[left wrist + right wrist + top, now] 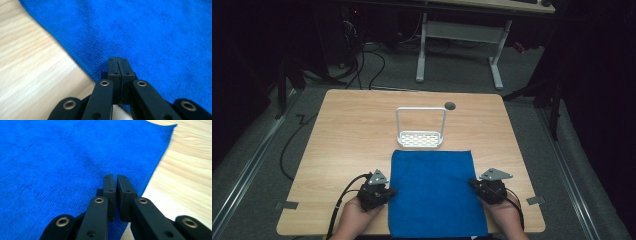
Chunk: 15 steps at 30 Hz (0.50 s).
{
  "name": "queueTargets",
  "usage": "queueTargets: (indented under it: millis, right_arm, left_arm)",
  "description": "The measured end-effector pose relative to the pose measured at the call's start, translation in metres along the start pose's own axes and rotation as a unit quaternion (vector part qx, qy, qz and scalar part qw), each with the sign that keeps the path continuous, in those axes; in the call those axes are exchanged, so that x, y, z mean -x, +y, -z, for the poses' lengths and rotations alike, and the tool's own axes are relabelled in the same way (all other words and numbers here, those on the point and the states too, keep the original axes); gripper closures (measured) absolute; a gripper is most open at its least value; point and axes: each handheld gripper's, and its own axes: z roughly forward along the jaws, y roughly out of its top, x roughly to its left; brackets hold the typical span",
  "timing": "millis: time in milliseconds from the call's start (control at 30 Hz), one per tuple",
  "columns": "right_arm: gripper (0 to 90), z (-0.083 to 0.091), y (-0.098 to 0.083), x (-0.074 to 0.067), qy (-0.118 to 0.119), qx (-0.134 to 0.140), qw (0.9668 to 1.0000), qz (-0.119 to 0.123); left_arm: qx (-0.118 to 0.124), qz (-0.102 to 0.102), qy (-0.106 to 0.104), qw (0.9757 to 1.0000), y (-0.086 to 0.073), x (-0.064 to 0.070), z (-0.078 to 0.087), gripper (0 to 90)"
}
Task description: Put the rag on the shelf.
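A blue cloth (434, 195) lies flat on the wooden table (347, 135), its near edge reaching the table's front. My left gripper (391, 191) is low at the cloth's left edge, pointing inward. In the left gripper view its jaws are pressed together, and the left gripper (117, 60) has its tips on the cloth (155, 37) just inside the hem. My right gripper (473, 184) mirrors it at the cloth's right edge. In the right gripper view, the right gripper (113, 177) shows only a hairline slit between its jaws, above the cloth (55, 162). I see no cloth between either pair.
A small white wire rack (419, 140) with a tall loop handle stands just beyond the cloth's far edge. A dark round hole (450, 105) sits in the tabletop behind it. Bare wood lies left and right of the cloth. Desk legs and cables are on the floor beyond.
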Motion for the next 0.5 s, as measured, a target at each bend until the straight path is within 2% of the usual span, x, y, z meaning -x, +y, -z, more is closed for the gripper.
queueTargets:
  millis: [133, 200, 500]
  right_arm:
    - [86.3, -0.002, 0.002, -0.021, 0.024, -0.002, 0.9995, 0.021]
    - [86.3, -0.002, 0.003, -0.026, 0.029, -0.003, 0.9991, 0.029]
    - [86.3, -0.002, 0.003, -0.030, 0.035, -0.004, 0.9989, 0.031]
  left_arm:
    - [-0.002, 0.006, 0.006, 1.0000, -0.012, -0.003, 0.013, 89.7]
    - [-0.002, 0.007, 0.007, 0.9999, -0.015, -0.003, 0.017, 89.6]
    - [-0.005, 0.000, 0.014, 0.9999, -0.018, 0.000, 0.020, 89.1]
